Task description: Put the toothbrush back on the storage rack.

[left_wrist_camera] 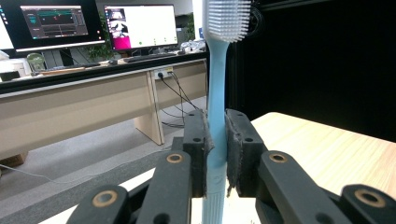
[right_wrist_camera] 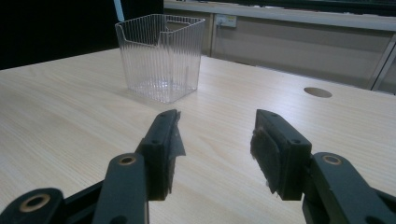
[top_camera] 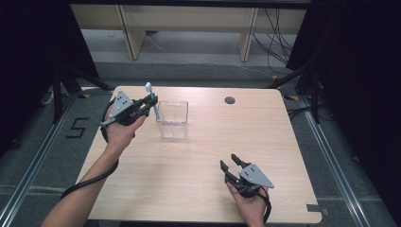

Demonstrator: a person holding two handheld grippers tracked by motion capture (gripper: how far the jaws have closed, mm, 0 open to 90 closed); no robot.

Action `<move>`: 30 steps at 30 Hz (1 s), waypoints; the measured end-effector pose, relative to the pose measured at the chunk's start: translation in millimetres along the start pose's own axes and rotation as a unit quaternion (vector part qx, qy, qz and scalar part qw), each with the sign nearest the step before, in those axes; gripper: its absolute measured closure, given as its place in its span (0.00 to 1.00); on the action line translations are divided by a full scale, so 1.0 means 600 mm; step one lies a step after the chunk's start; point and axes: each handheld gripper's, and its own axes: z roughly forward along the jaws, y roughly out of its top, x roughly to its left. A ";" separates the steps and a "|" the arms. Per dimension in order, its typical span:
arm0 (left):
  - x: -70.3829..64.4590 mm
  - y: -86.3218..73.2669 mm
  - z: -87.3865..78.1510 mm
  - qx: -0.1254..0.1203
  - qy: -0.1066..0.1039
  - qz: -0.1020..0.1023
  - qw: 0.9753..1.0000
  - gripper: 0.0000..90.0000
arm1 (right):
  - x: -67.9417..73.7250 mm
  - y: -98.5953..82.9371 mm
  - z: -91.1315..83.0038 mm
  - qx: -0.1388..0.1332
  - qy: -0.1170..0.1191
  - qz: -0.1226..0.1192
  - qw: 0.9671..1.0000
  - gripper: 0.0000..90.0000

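The blue toothbrush (left_wrist_camera: 217, 116) is standing upright, bristles at 12 o'clock, clamped between the left gripper's (top_camera: 152, 101) jaws, just beside the clear container (top_camera: 172, 119). The right gripper (top_camera: 232, 161) is resting released on the desk (top_camera: 198, 189) at 5 o'clock.

**Hidden and cut off**

In the left gripper view, the toothbrush (left_wrist_camera: 217, 93) runs past the top edge at its bristle head, its lower handle drops below the bottom edge, and the left gripper (left_wrist_camera: 215, 140) pads cover its middle.
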 end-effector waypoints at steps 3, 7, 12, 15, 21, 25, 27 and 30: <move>-0.001 -0.002 0.001 0.001 0.000 -0.001 1.000 0.87 | -0.001 -0.001 0.003 -0.006 0.013 -0.004 1.000 0.57; 0.000 -0.006 0.002 0.003 0.000 -0.001 1.000 0.87 | -0.001 -0.001 0.002 -0.002 0.006 -0.012 1.000 0.57; 0.000 -0.010 0.003 0.004 -0.001 -0.003 1.000 0.87 | 0.003 -0.002 0.003 -0.003 0.006 0.000 1.000 0.57; 0.000 -0.013 0.003 0.006 -0.002 -0.003 1.000 0.87 | 0.001 -0.001 0.001 0.003 0.002 -0.009 1.000 0.57; 0.001 -0.019 0.005 0.012 0.000 -0.005 1.000 0.87 | -0.002 -0.001 0.003 -0.002 0.000 -0.026 1.000 0.57; 0.003 -0.022 0.005 0.015 0.001 -0.004 1.000 0.87 | -0.003 -0.001 0.004 -0.004 0.000 -0.030 1.000 0.56; 0.003 -0.023 0.005 0.015 0.002 -0.006 1.000 0.87 | -0.002 -0.001 0.004 -0.004 0.001 -0.028 1.000 0.56; 0.003 -0.025 0.006 0.016 0.003 -0.008 1.000 0.87 | -0.001 -0.002 0.003 -0.001 0.000 -0.023 1.000 0.56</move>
